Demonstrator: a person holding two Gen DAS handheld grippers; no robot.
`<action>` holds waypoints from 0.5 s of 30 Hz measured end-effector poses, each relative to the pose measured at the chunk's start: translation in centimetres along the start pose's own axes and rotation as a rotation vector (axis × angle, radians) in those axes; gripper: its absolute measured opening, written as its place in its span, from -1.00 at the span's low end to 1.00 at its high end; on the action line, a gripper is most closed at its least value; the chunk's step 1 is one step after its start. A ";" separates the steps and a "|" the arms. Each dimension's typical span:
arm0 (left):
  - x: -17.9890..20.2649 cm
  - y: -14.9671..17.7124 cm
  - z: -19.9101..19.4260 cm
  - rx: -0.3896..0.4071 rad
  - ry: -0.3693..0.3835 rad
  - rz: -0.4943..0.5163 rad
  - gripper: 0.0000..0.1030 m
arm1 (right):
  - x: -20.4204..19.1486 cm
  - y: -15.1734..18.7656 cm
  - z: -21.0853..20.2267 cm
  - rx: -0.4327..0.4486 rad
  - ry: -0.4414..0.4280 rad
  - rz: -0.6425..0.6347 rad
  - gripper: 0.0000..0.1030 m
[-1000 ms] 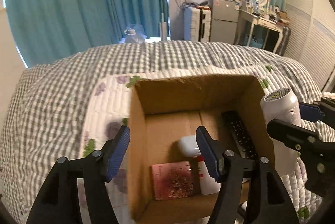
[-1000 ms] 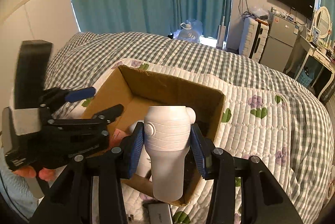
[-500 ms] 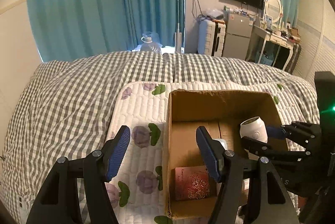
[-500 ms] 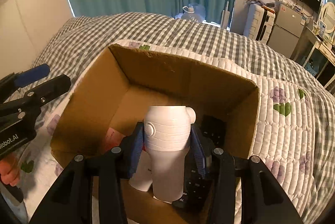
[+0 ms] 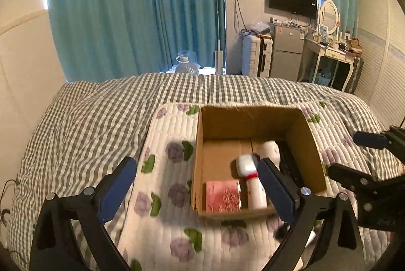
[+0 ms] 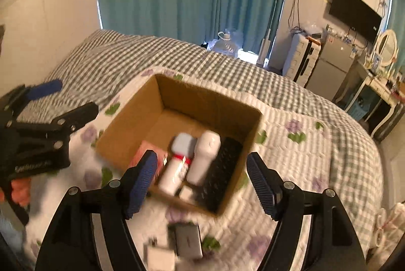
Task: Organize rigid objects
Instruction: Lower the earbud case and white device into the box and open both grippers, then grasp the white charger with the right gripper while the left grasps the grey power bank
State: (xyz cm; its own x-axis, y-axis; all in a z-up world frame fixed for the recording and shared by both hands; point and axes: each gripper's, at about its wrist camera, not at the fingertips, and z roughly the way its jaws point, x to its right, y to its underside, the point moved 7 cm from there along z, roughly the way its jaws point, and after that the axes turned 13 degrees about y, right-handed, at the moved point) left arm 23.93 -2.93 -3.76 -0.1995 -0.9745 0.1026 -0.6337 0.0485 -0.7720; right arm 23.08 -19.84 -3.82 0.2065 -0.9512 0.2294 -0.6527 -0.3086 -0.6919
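Note:
An open cardboard box (image 6: pixel 131 116) (image 5: pixel 314 144) stands on a floral quilted mat on the bed. Inside lie a white cylinder device (image 6: pixel 205 154) (image 5: pixel 269 149), a white bottle with a red band (image 6: pixel 177 164) (image 5: pixel 250 182), a black remote (image 6: pixel 222 169) (image 5: pixel 288 164) and a pink card box (image 5: pixel 222 196) (image 6: pixel 145 152). My right gripper (image 6: pixel 202 182) is open and empty above the box's near edge. My left gripper (image 5: pixel 195 190) is open and empty, over the mat at the box's left wall.
A grey flat device (image 6: pixel 188 240) and small white items (image 6: pixel 159 255) lie on the mat in front of the box. The grey checked duvet (image 5: pixel 101 114) surrounds the mat. Curtains, a fridge and a dressing table stand beyond the bed.
My right gripper opened and let go of the white cylinder, which now lies in the box, then pulled up and back. My left gripper drew back and left from the box.

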 end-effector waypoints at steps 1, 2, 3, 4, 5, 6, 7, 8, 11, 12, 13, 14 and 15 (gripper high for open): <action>0.3 0.6 -0.3 -0.002 0.000 0.003 0.91 | 0.1 1.0 -0.6 -0.011 0.005 -0.002 0.42; 0.4 1.3 -0.4 -0.007 0.002 0.008 0.91 | 0.0 2.2 -1.1 -0.028 0.007 0.001 0.42; 0.5 1.9 -0.5 -0.014 0.004 0.013 0.91 | -0.1 3.1 -1.3 -0.045 0.006 0.008 0.42; 0.4 2.9 -0.6 -0.027 0.003 0.018 0.91 | -0.2 4.0 -1.5 -0.057 0.000 0.017 0.42; 0.2 3.6 -0.6 -0.035 -0.002 0.017 0.91 | -0.6 5.3 -1.7 -0.072 -0.010 0.031 0.42; -0.1 4.7 -0.6 -0.047 -0.007 0.011 0.91 | -1.0 6.4 -1.6 -0.089 -0.018 0.039 0.42; -0.4 5.5 -0.4 -0.060 -0.005 0.005 0.91 | -1.6 7.7 -1.5 -0.112 -0.031 0.043 0.42; -0.6 6.3 -0.2 -0.072 -0.002 0.000 0.91 | -2.3 8.9 -1.2 -0.136 -0.046 0.044 0.42; -1.3 8.7 0.6 -0.114 -0.010 -0.018 0.91 | -4.5 11.8 0.1 -0.220 -0.072 0.032 0.42; -1.6 9.5 1.0 -0.129 -0.017 -0.023 0.91 | -5.1 12.7 0.6 -0.250 -0.073 0.032 0.42; -1.6 10.3 1.2 -0.138 -0.021 -0.026 0.91 | -5.7 13.5 1.2 -0.280 -0.081 0.034 0.42; -1.6 10.7 1.5 -0.146 -0.021 -0.026 0.91 | -6.3 14.5 2.0 -0.318 -0.096 0.047 0.42; -1.5 11.3 1.9 -0.159 -0.018 -0.019 0.91 | -6.6 15.2 2.7 -0.353 -0.111 0.059 0.42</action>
State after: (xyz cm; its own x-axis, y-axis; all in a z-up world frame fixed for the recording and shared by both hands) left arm 18.47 -1.28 -13.83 -0.1734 -0.9793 0.1041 -0.7482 0.0623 -0.6605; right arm 13.74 -18.22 -17.67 0.2266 -0.9681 0.1069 -0.8727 -0.2506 -0.4189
